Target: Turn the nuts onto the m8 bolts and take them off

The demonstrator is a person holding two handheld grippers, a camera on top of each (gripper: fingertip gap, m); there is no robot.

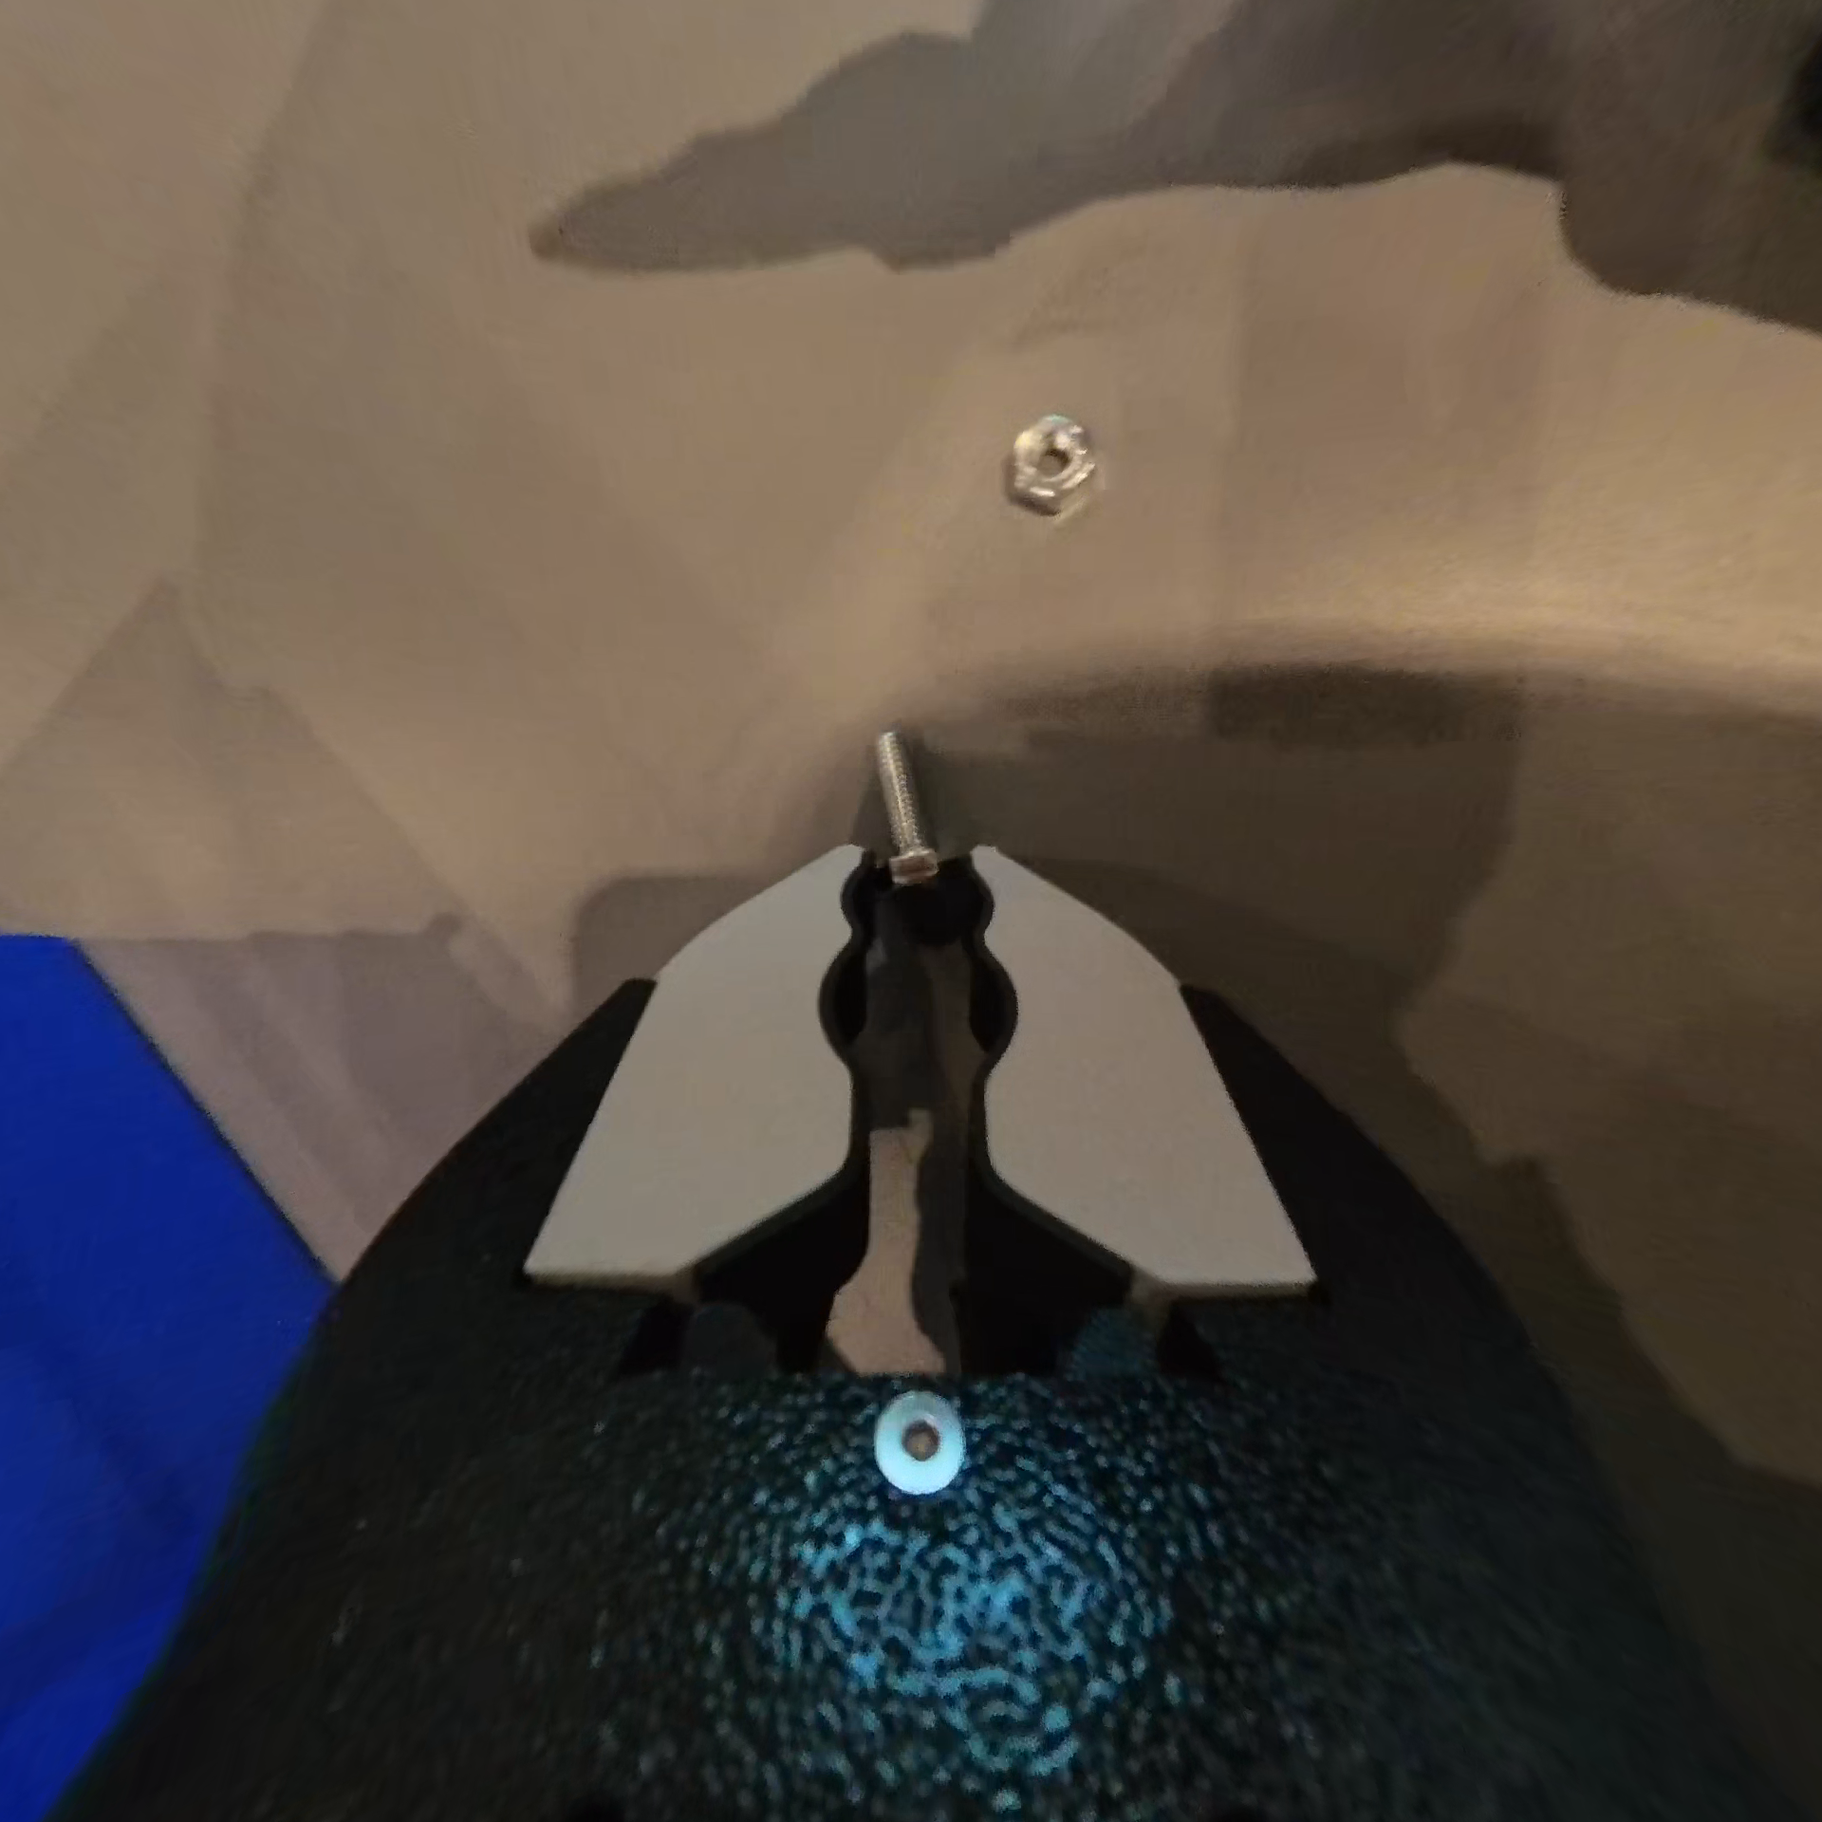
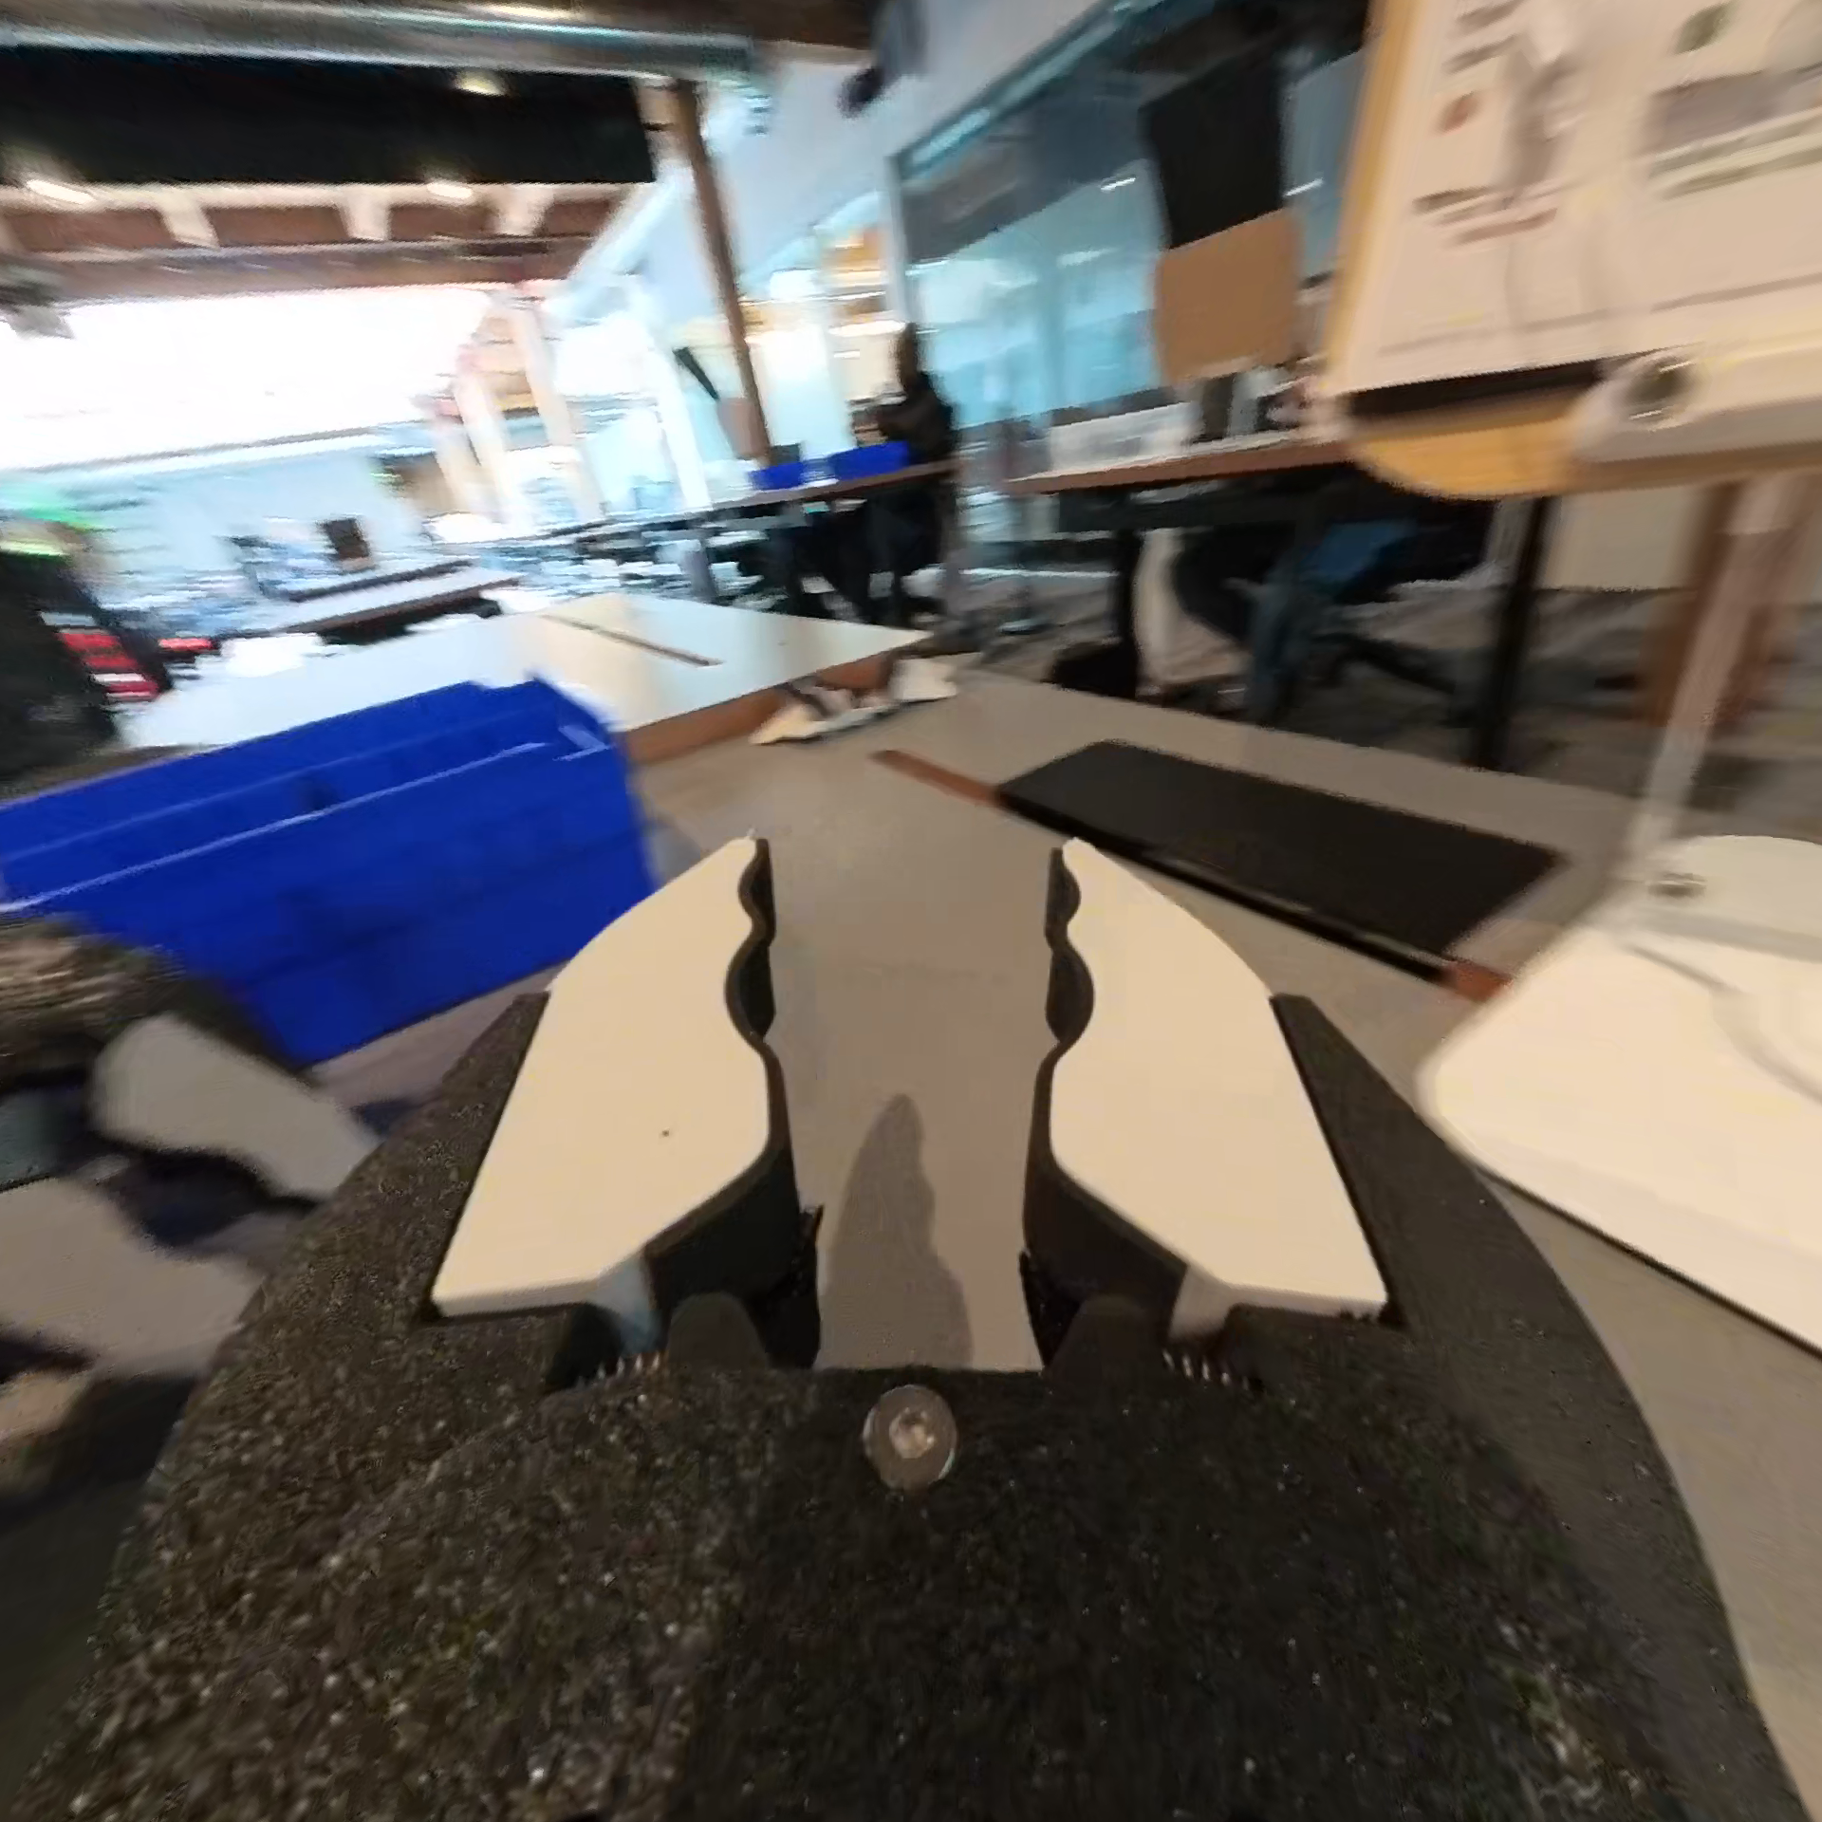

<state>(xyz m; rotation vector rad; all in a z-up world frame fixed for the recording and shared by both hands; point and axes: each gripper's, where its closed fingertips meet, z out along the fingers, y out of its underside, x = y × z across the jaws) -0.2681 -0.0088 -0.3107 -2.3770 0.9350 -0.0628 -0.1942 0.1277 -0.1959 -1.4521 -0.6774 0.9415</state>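
In the left wrist view my left gripper (image 1: 917, 860) is shut on a small silver bolt (image 1: 899, 801). It holds the bolt by the head at the very fingertips, and the threaded shank points forward, away from the camera. A silver hex nut (image 1: 1051, 468) lies flat on the tan table beyond the bolt and a little to the right, apart from it. In the right wrist view my right gripper (image 2: 907, 858) is open and empty, with bare grey table between its white fingers (image 2: 631, 1085). No nut or bolt shows in that view.
A blue bin (image 2: 325, 858) stands to the left and also shows at the left edge of the left wrist view (image 1: 118, 1282). A black mat (image 2: 1282, 848) lies ahead right, and a white plate-like base (image 2: 1627, 1085) at the right. Other tables and a person stand far behind.
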